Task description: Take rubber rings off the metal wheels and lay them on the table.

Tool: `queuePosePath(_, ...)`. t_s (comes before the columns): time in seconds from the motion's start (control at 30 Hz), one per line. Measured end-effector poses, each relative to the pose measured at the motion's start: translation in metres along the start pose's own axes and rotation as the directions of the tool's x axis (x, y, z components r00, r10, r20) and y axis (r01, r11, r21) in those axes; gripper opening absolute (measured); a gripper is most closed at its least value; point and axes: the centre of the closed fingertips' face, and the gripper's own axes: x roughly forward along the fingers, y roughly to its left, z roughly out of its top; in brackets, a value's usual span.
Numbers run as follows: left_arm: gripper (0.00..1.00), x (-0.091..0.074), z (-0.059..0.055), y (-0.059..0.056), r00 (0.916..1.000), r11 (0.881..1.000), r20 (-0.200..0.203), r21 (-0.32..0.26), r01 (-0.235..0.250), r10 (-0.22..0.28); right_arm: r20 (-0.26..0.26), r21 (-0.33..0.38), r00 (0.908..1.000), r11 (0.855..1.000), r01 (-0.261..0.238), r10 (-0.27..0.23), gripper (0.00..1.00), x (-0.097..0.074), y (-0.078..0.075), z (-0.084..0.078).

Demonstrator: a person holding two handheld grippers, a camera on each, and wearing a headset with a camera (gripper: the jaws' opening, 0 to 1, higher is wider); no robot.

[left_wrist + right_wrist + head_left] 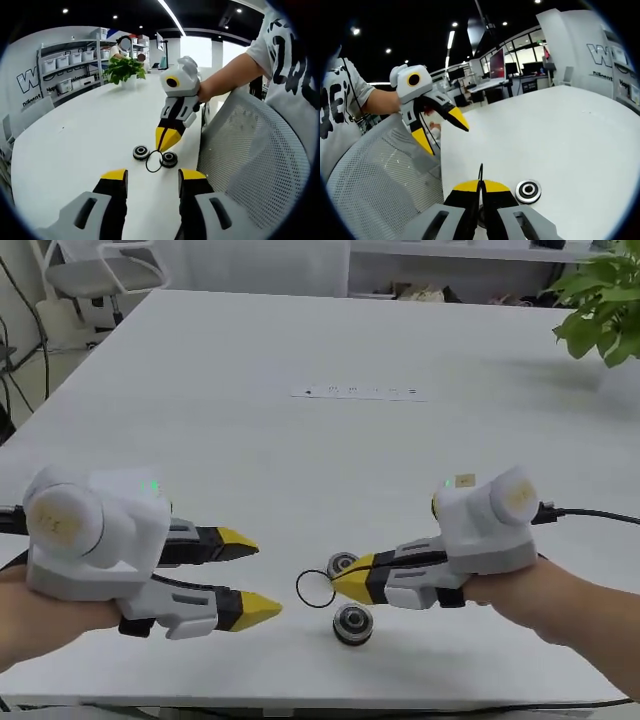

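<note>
Rubber ring is dangling from your right gripper, whose jaws are clenching it, seemingly just clear of the table. Two metal wheels are flanking its tips. Your left gripper is hovering opposite, released.

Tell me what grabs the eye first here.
The right gripper, low in the head view, is shut on a thin black rubber ring, with the near metal wheel and the far metal wheel on the white table by its tip. The left gripper faces it, open, holding nothing.
</note>
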Motion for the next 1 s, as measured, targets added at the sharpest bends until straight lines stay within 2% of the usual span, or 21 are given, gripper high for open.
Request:
queuePosePath(0.13,0.39,-0.006,-0.005,0.004,0.9998,1.0,0.002,-0.021,-0.021,0.021,-0.028,-0.004,0.9995,1.0,-0.015,0.015,0.0,0.01,0.001,-0.003)
queuePosePath(0.43,0.39,-0.011,-0.01,0.005,0.9994,0.999,-0.003,-0.022,-0.035,0.035,-0.086,-0.007,0.9955,0.999,-0.04,0.04,0.0,0.028,0.004,-0.011)
queuePosePath(0.73,0.4,-0.013,-0.014,0.006,0.9991,0.998,-0.004,-0.039,-0.041,0.041,-0.12,-0.067,0.9927,0.998,-0.019,0.011,0.0,0.04,0.002,-0.017)
queuePosePath(1.0,0.4,-0.015,-0.019,0.009,0.9988,0.998,-0.011,-0.052,-0.047,0.047,-0.118,-0.105,0.9928,0.994,0.01,-0.022,0.16,0.039,-0.005,-0.017)
